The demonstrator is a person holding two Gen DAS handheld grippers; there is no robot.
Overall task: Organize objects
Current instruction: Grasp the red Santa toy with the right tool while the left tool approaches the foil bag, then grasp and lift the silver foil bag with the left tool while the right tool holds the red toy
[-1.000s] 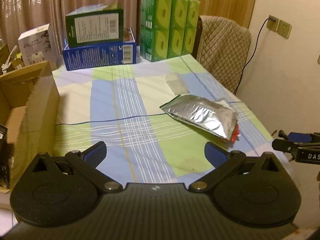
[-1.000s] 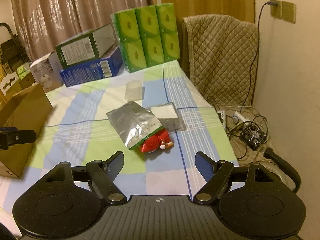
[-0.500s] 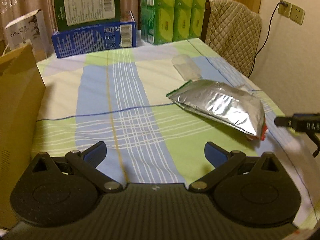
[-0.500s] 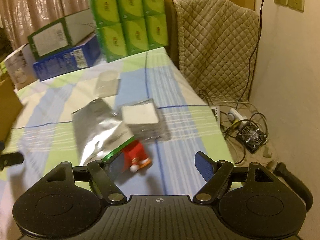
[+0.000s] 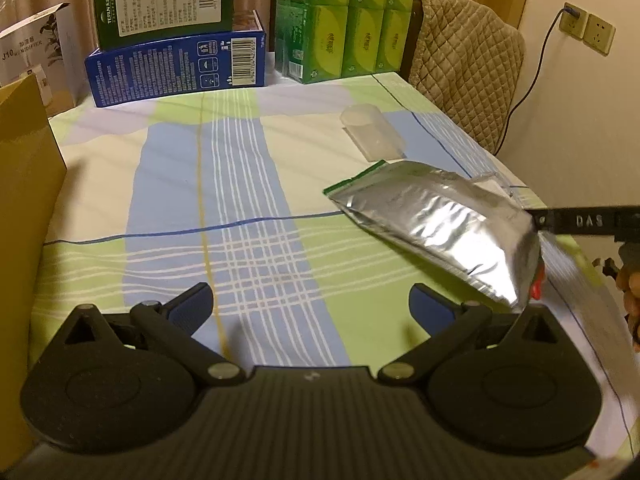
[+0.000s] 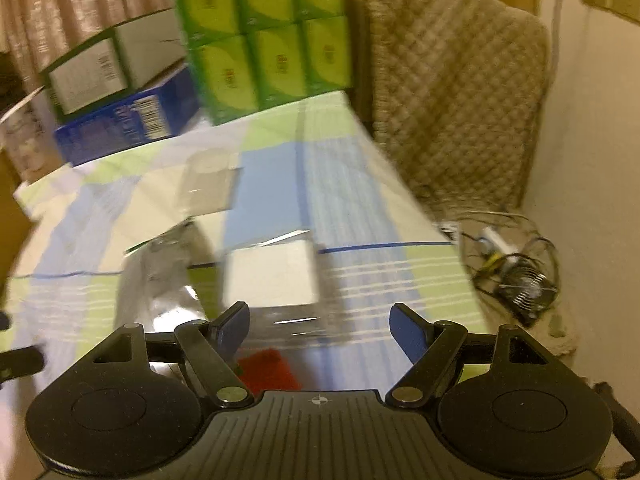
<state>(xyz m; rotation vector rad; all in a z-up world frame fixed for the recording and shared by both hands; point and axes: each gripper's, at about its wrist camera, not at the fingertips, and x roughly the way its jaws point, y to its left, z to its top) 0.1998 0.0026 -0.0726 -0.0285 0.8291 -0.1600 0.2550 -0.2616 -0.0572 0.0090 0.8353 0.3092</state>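
Left view: the left gripper [image 5: 310, 306] has its fingers spread wide with nothing between them, above the checked desk [image 5: 240, 184]. A foil pouch [image 5: 436, 220] lies at the desk's right side, a clear cup [image 5: 374, 136] on its side beyond it. The right gripper's arm enters at the right edge, at the pouch.

Right view, blurred: the right gripper [image 6: 318, 322] is wide open and empty. Only here, a white box [image 6: 272, 272] beside the pouch [image 6: 160, 280] and a red item [image 6: 266, 370] under the fingers show.

Both wrist cams look fwd/down over worktop [image 5: 280, 168], low & close; both share foil pouch [image 5: 440, 220] & far green boxes [image 6: 264, 28].
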